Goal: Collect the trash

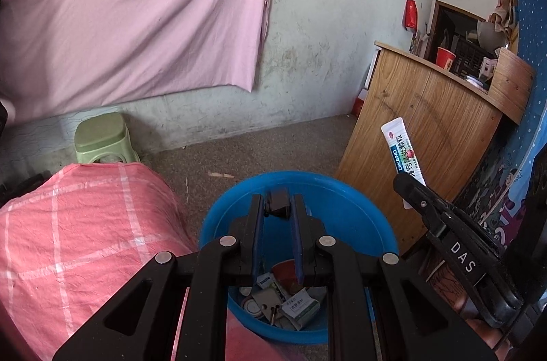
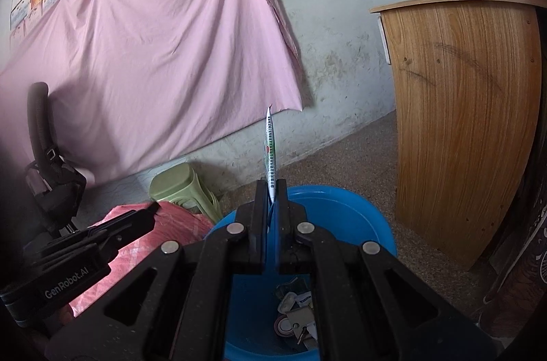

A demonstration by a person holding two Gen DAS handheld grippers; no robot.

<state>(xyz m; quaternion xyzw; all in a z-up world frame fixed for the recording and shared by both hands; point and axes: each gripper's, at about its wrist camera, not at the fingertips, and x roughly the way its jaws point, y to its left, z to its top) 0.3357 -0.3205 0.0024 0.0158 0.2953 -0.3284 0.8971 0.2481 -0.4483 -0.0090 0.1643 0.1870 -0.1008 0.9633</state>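
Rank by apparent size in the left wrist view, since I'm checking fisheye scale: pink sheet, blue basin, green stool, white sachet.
1. pink sheet
2. blue basin
3. green stool
4. white sachet
The sachet sits nearer the camera, so real sizes may differ.

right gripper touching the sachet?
Touching. Right wrist view: the right gripper has its jaws shut on the sachet, pinching its lower end.

1. The basin [image 1: 359, 217] is bright blue.
2. The sachet [image 1: 403, 152] is white, with a blue band, green characters and a red spot.
3. The cloth [image 1: 68, 231] is pink-red, checked with pale lines.
4. The stool [image 1: 101, 135] is pale green.
5. The sheet [image 2: 154, 60] on the wall is plain pink.
6. The desk [image 2: 465, 108] has light wood grain.
7. The left tongs [image 1: 277, 207] and right tongs [image 2: 271, 190] are black with blue pads.
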